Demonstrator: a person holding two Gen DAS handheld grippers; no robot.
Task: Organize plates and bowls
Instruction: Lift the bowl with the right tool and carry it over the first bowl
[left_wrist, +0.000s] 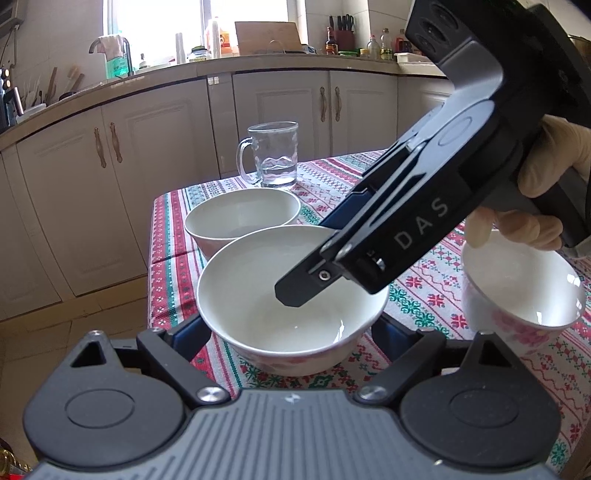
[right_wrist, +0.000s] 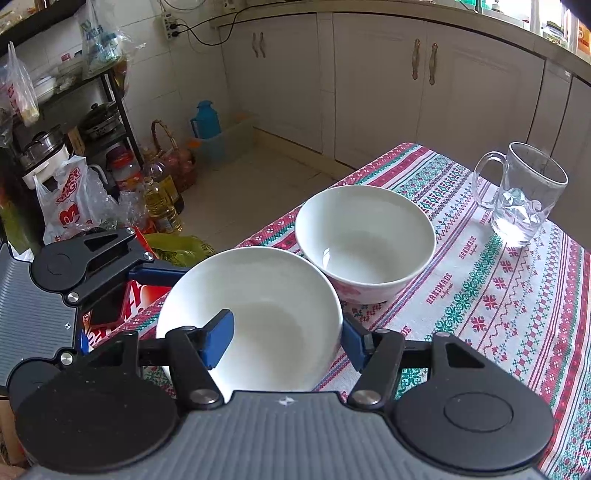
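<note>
Your right gripper (right_wrist: 282, 343) clamps the rim of the near bowl (right_wrist: 255, 314) at the table's (right_wrist: 517, 314) left edge, one finger inside, one outside; your left gripper (left_wrist: 288, 332) stands wide around that bowl's base. A second bowl (right_wrist: 365, 236) touches it behind; the glass mug (right_wrist: 524, 195) stands at the far edge
</note>
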